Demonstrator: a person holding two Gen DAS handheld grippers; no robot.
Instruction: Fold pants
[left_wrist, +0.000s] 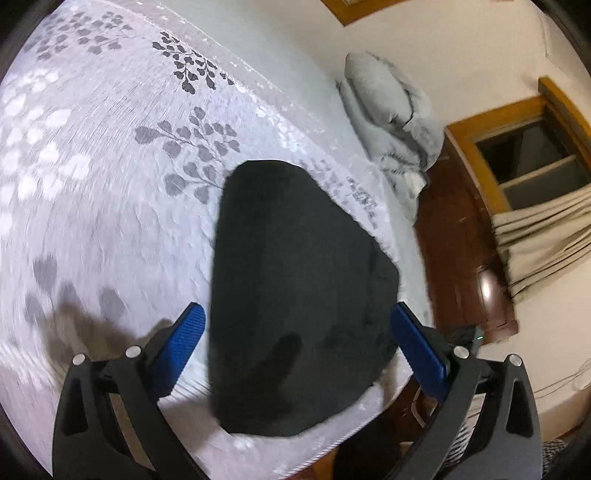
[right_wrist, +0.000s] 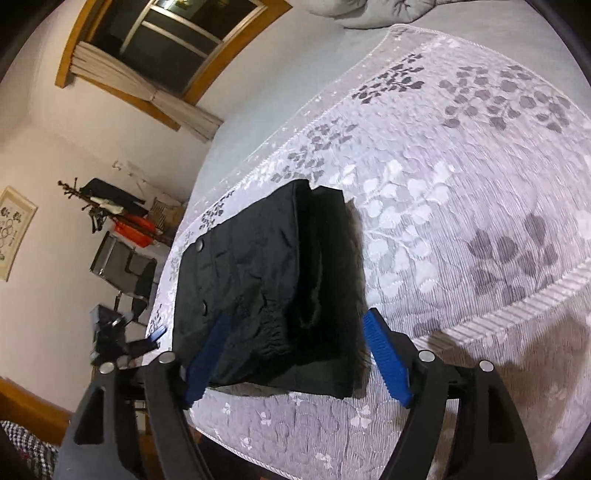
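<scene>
Black pants (left_wrist: 295, 295) lie folded into a compact block near the edge of a bed with a white leaf-patterned cover (left_wrist: 92, 166). In the right wrist view the pants (right_wrist: 273, 280) show stacked layers, an elastic waistband and two snap buttons. My left gripper (left_wrist: 297, 321) is open, its blue fingers (left_wrist: 184, 343) spread either side of the pants, above them and empty. My right gripper (right_wrist: 295, 332) is open too, its blue fingers (right_wrist: 386, 362) straddling the near end of the fold, holding nothing. The left gripper also shows in the right wrist view (right_wrist: 118, 339), beside the bed edge.
A grey folded duvet (left_wrist: 388, 122) lies at the head of the bed. A dark wooden headboard (left_wrist: 458, 251), a window with beige curtains (left_wrist: 546, 236), and a chair and cluttered stand (right_wrist: 122, 236) border the bed. The cover (right_wrist: 461, 184) stretches wide beyond the pants.
</scene>
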